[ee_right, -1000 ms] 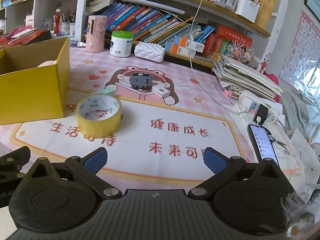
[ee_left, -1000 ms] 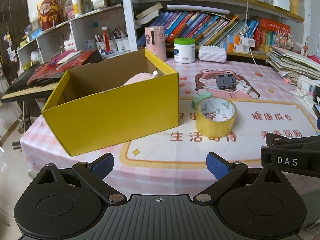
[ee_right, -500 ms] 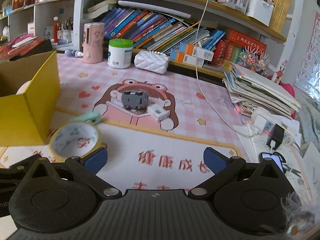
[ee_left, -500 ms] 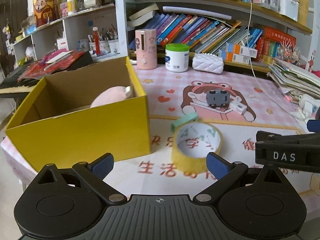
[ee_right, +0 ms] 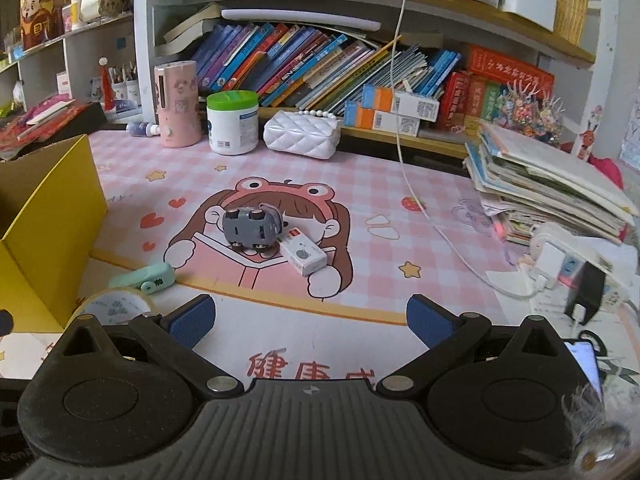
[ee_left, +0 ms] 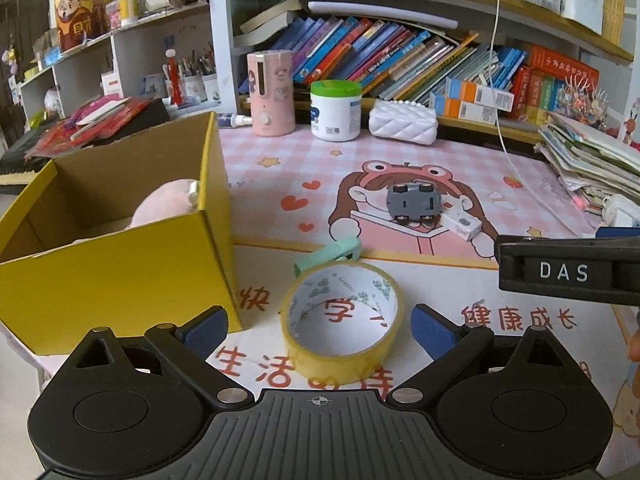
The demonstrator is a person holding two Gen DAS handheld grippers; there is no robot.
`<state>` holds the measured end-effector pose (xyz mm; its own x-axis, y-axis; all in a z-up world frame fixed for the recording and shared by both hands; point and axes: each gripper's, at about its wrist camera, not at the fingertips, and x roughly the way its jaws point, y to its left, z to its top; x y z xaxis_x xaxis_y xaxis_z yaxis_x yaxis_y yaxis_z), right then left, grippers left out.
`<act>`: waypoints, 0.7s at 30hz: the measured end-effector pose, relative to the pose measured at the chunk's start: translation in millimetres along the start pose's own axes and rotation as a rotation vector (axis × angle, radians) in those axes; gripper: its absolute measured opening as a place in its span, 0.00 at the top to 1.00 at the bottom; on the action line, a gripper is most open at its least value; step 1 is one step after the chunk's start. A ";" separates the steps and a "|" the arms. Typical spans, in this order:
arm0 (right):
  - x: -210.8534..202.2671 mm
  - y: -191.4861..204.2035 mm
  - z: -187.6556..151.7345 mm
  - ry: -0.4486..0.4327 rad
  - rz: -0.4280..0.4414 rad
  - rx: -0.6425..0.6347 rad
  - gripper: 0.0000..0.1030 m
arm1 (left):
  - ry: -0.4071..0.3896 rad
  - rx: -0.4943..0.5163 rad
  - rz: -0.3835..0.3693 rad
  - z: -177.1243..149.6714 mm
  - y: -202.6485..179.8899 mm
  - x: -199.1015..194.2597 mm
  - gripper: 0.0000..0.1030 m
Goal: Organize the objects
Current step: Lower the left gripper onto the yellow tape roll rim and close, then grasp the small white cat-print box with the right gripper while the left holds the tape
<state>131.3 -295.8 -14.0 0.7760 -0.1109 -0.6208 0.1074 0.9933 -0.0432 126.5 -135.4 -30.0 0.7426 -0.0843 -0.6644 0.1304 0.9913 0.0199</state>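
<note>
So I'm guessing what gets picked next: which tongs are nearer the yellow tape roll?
Left. The left tongs straddle the tape roll, open; the right tongs sit off to its right.

We see only the top of the pink plush point(ee_left: 168, 204) behind the yellow box point(ee_left: 120, 276) wall; in the right view the tape roll point(ee_right: 114, 304) sits half hidden.

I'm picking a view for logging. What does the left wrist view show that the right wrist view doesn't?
Left only: the pink plush inside the yellow box, the whole tape roll, and the right tool's side.
Right only: a phone and charger by the paper stack.
Both: toy car, mint clip, white jar.
</note>
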 end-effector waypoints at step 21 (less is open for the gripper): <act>67.3 -23.1 25.3 0.025 0.136 -0.050 0.08 | 0.104 0.004 0.070 11.1 -24.6 60.2 0.15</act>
<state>196.7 -327.1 -34.9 0.7659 0.0251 -0.6425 -0.0290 0.9996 0.0044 175.3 -166.0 -62.2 0.6781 -0.0040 -0.7350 0.0835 0.9939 0.0716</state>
